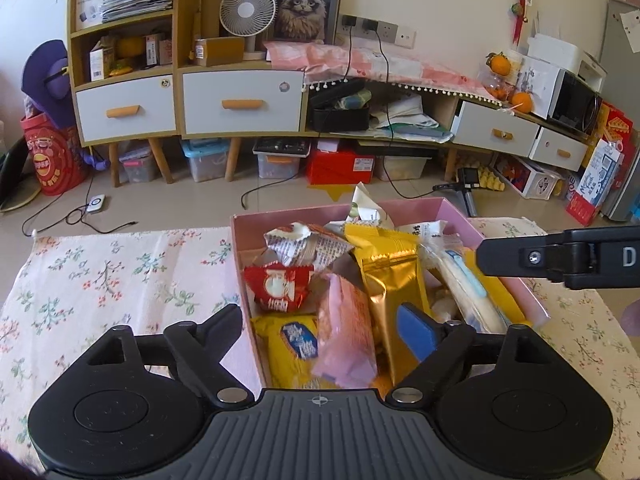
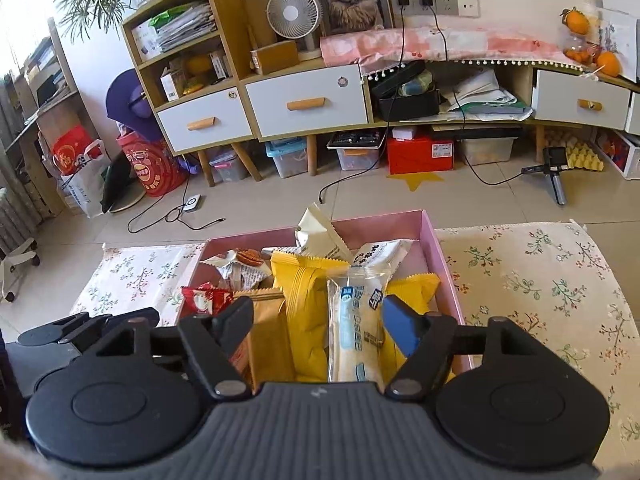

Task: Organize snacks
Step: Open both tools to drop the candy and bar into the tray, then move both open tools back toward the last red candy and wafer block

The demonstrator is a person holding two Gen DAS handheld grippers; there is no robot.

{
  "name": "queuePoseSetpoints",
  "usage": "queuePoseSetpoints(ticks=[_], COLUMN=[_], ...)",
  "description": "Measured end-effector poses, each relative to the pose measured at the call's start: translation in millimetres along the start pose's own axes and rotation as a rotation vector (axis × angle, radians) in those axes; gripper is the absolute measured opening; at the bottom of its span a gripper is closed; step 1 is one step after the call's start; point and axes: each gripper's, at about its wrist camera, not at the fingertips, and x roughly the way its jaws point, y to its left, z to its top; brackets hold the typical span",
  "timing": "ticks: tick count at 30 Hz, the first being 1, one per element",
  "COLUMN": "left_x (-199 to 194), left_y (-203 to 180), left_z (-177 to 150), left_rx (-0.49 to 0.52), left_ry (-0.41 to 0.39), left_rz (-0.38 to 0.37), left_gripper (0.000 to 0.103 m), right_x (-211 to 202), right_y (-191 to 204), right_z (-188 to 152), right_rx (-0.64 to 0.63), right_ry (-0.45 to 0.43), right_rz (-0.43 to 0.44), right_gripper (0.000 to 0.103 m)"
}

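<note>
Beyond fingertips: floral tablecloth, tiled floor, wooden cabinet with white drawers. On cabinet: desk fan, cat picture. Red box underneath.

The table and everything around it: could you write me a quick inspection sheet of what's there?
Surface: floral tablecloth covering the table.
Job's things: pink box filled with snack packets, among them a gold pouch, a red packet and a clear-wrapped long snack.
Clutter: nothing seen on the cloth beside the box.
Grippers: left tongs and right tongs both open over the box, holding nothing.
Cables: black cables on the floor.
Surroundings: cabinet, white fan, cat picture.
</note>
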Motion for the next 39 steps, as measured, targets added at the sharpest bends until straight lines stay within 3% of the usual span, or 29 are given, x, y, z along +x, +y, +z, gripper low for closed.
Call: queuePoseSetpoints(ticks=[6,12,24,30,39], left_x=[-20.0,-37.9,-68.5,-73.9,-66.3], left_y=[0.3,-1.9,-10.5,-9.4,-14.4], left_z=[-12.4,-28.7,-58.1,-78.1,-98.5], left_rx=[0.011,0.025,0.014,-0.027,0.049], left_ry=[0.011,0.038,0.069,0.060,0.020], left_rz=[0.030,0.045,0.009,-0.019,-0.059], left_gripper=[0.090,0.094,0.101,0.101,0.101], right_x=[-19.3,-31.2,-45.8,-49.7,-47.7], right_y=[0.7,-4.1,-6.6,-5.8,-11.5], right_z=[-11.8,-31.3,-70.2,-88.1,-108.6], right_rx=[-0.019,-0.027,-0.045,-0.079,-0.117], right_ry=[-0.005,0.022,0.079,0.057,0.030], right_rz=[-0.005,-0.009,-0.052,-0.017,0.013], right_gripper=[0.085,0.091,0.098,0.102,0.103])
